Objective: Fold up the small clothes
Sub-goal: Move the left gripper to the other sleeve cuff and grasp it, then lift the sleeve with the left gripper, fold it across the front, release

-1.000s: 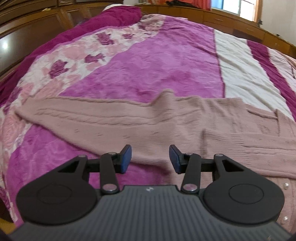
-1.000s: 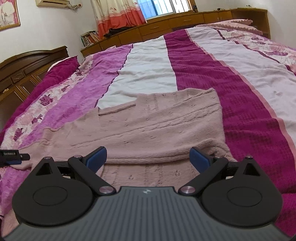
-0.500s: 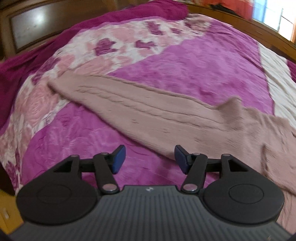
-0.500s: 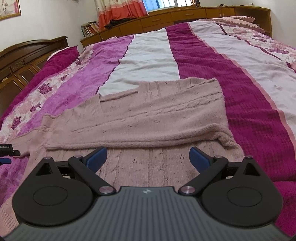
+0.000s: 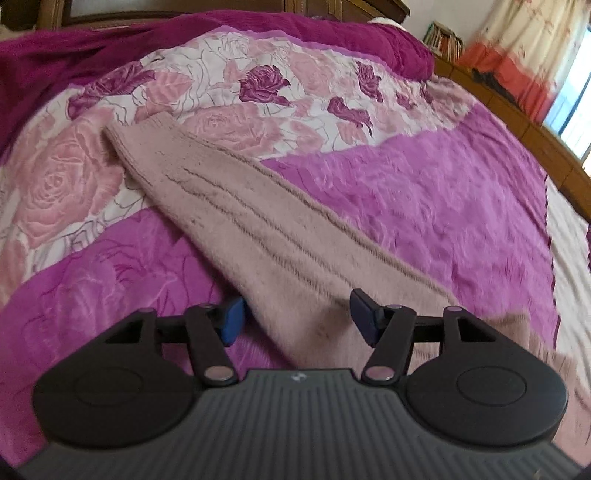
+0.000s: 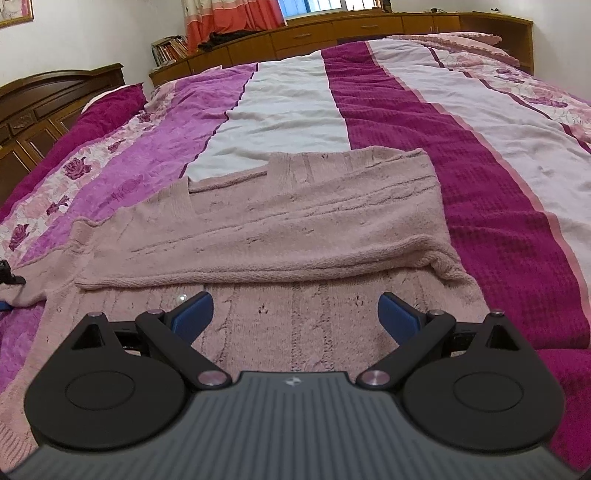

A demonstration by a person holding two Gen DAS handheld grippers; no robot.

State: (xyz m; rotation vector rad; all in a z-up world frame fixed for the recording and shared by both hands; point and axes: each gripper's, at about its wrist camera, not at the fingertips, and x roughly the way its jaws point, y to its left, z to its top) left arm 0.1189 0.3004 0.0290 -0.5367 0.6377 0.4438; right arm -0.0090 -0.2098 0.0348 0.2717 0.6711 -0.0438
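Observation:
A dusty-pink knit cardigan (image 6: 295,229) lies flat on the bed. Its right sleeve is folded across the body. Its left sleeve (image 5: 236,206) stretches out straight over the bedspread, cuff (image 5: 136,129) at the far left. My left gripper (image 5: 295,317) is open and empty, hovering over the near end of that sleeve. My right gripper (image 6: 295,314) is open and empty, just above the cardigan's lower body. The left gripper's tip shows at the left edge of the right wrist view (image 6: 7,277).
The bed is covered by a striped bedspread (image 6: 424,122) of magenta, white and rose print. A dark wooden headboard (image 6: 48,99) stands at the left. Wooden cabinets (image 6: 332,33) and curtains run along the far wall.
My left gripper has swung left along the outstretched sleeve, bringing the cuff into view, and its jaws have widened. My right gripper has drawn back slightly over the cardigan's body.

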